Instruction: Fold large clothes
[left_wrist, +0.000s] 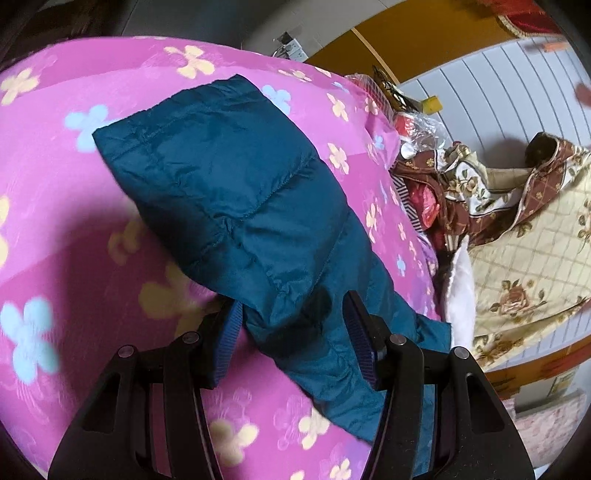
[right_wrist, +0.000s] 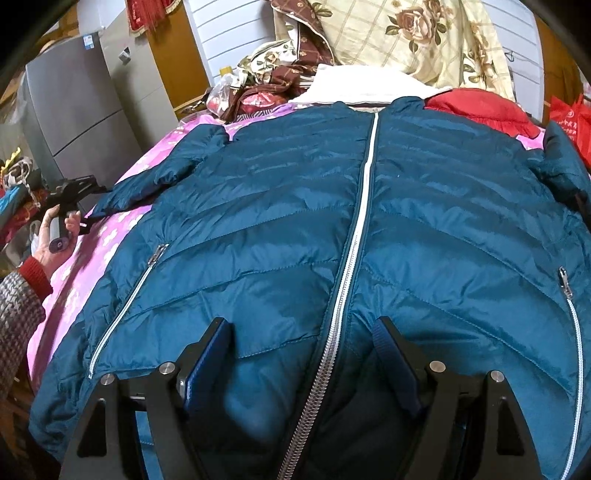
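Observation:
A teal quilted jacket (right_wrist: 295, 221) lies front up on a pink flowered bedspread (right_wrist: 110, 236), its white zip (right_wrist: 354, 236) closed. My right gripper (right_wrist: 301, 350) hangs open over the hem at the zip, and its pads do not squeeze the fabric. The jacket's sleeve (left_wrist: 229, 184) stretches across the bedspread (left_wrist: 74, 221) in the left wrist view. My left gripper (left_wrist: 295, 332) straddles that sleeve near the shoulder with its jaws apart. In the right wrist view a hand (right_wrist: 51, 236) holds the left gripper (right_wrist: 74, 192) at the bed's left edge.
A brown and cream floral quilt (right_wrist: 406, 37) and a red garment (right_wrist: 480, 110) are heaped at the head of the bed. Plastic bags and clutter (left_wrist: 417, 125) lie beside the pink bedspread. A grey fridge (right_wrist: 74, 110) stands left of the bed, a red bag (right_wrist: 569, 118) at the right.

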